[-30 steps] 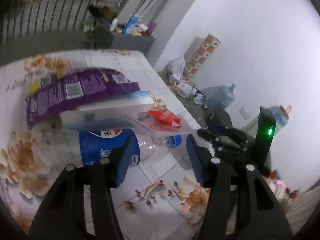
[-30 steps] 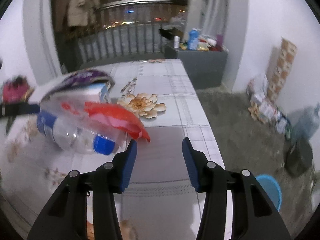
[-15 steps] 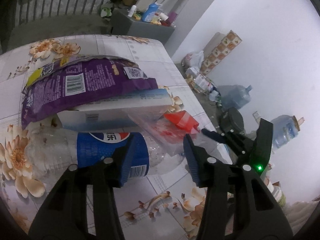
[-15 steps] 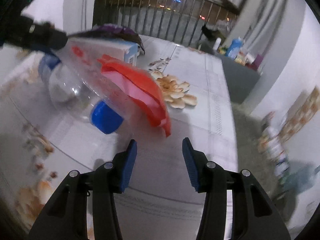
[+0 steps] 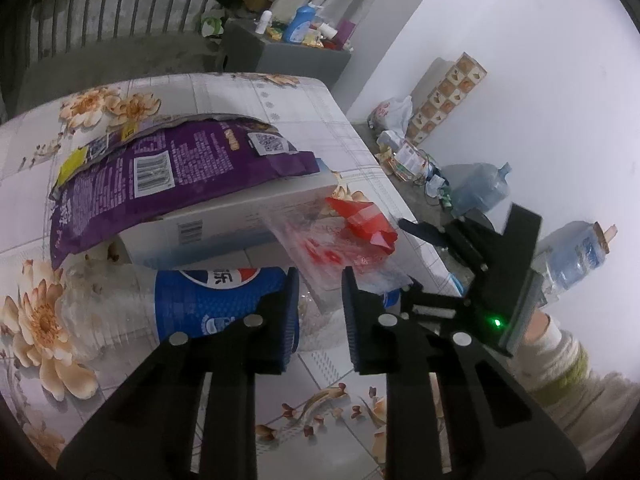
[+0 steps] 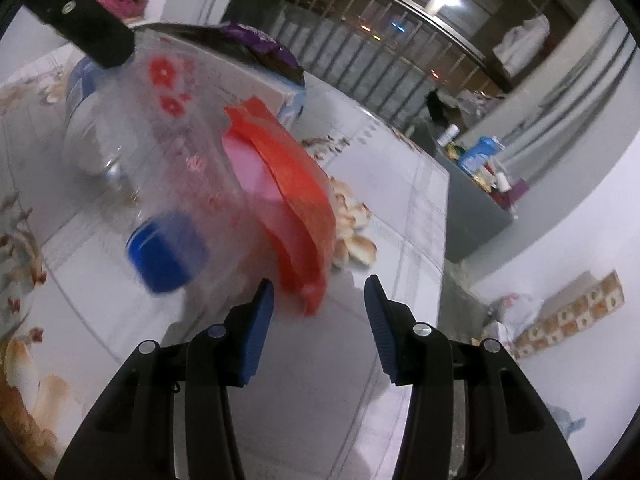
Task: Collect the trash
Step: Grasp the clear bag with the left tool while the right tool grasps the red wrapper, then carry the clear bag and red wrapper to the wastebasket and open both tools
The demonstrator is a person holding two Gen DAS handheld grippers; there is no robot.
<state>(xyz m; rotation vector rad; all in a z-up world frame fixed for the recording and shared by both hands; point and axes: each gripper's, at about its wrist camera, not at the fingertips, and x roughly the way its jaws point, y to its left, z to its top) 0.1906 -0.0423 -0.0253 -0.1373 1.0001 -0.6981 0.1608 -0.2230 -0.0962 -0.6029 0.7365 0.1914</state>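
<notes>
A crushed clear bottle (image 5: 208,304) with a blue label lies on the flowered table (image 5: 280,108), its blue cap (image 6: 168,256) toward my right gripper. A clear bag (image 5: 332,248) with a red strip (image 5: 364,220) lies over the bottle's neck. Behind are a white box (image 5: 224,220) and a purple snack bag (image 5: 180,172) on top of it. My left gripper (image 5: 319,308) is closing, its jaws narrow around the bag's near corner above the bottle's neck, pads not seen pressing. My right gripper (image 6: 320,300) stands open, the red strip's (image 6: 296,200) tip between its fingertips.
The table's edge runs close on the right. Beyond it the floor holds water jugs (image 5: 480,188), litter and a tiled box (image 5: 448,96). A grey cabinet (image 5: 288,52) with bottles stands by the railing. A sleeve (image 5: 560,360) shows behind the right tool.
The left jaws have narrowed steadily around the bag's corner. The right gripper has rolled and come closer, so the red strip now reaches between its fingers.
</notes>
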